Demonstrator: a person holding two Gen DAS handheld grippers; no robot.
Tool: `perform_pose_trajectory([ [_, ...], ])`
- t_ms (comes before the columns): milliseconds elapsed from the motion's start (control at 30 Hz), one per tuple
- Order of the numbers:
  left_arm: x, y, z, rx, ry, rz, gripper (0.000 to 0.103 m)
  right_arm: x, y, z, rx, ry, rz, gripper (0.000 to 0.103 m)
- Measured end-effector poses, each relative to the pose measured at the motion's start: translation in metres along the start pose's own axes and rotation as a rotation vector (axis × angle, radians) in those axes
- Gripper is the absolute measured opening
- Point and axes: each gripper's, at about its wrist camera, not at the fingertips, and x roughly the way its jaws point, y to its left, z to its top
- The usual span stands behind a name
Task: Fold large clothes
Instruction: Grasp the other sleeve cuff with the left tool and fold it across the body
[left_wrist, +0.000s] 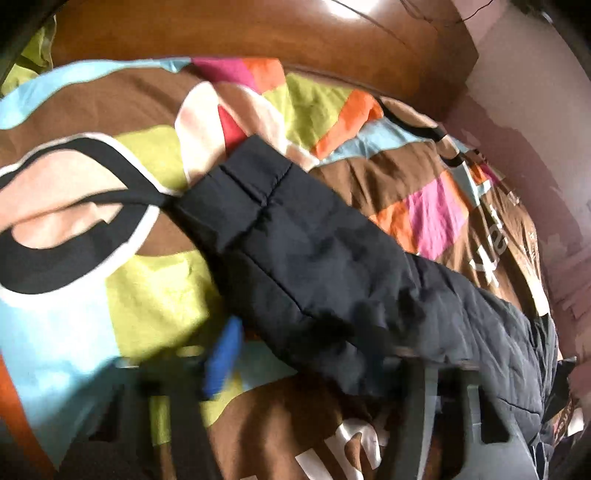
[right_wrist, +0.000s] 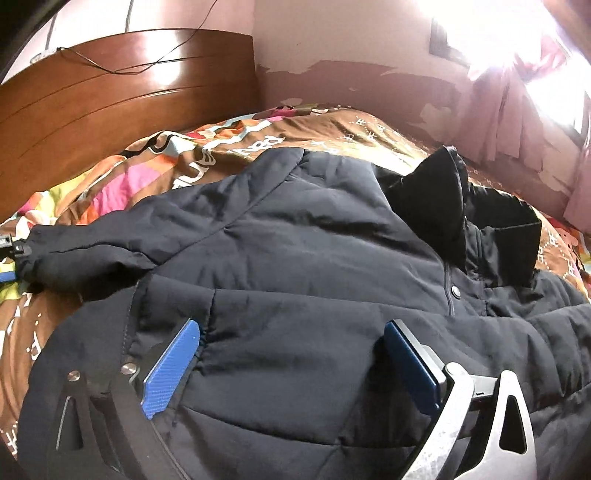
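Observation:
A dark navy padded jacket (right_wrist: 295, 258) lies spread on the bed, its collar (right_wrist: 443, 206) standing up at the right. My right gripper (right_wrist: 291, 354) is open, its blue pads (right_wrist: 170, 373) resting on the jacket's chest with fabric between them. The jacket's sleeve (left_wrist: 314, 243) stretches across the left wrist view, cuff (left_wrist: 236, 188) pointing up left. My left gripper (left_wrist: 306, 354) is blurred; one blue pad (left_wrist: 221, 358) shows left of the sleeve, the other finger is hidden under it. The left gripper also shows in the right wrist view (right_wrist: 7, 258) at the sleeve's cuff.
A colourful patchwork quilt (left_wrist: 110, 288) covers the bed. A brown wooden headboard (right_wrist: 110, 110) stands behind, with a cable draped over it. A pink peeling wall (right_wrist: 369, 74) and a bright curtained window (right_wrist: 535, 74) lie to the right.

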Motion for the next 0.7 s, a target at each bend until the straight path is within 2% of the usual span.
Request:
perform_pose_trajectory([
  [67,0.002,0.001,0.000,-0.026,0.005,0.000,0.020,-0.001,0.000,-0.002,0.003,-0.001,-0.002,0.103],
  [133,0.001,-0.002,0.003,-0.034,-0.015,0.000,0.009,-0.002,0.001,-0.004,-0.002,0.000,-0.007,0.103],
  [167,-0.007,-0.004,0.003,-0.023,-0.040,0.002,0.007,-0.003,0.001,-0.003,-0.005,0.001,-0.010,0.103],
  [433,-0.079,-0.054,0.011,0.156,-0.253,-0.022,0.004,-0.032,-0.006,-0.001,0.010,-0.044,0.005,0.103],
  [567,-0.133,-0.095,-0.001,0.308,-0.369,-0.051,0.004,-0.058,-0.016,0.000,0.015,-0.073,0.012,0.103],
  [700,-0.185,-0.146,-0.028,0.491,-0.464,-0.122,0.004,-0.084,-0.033,-0.003,0.019,-0.098,-0.005,0.103],
])
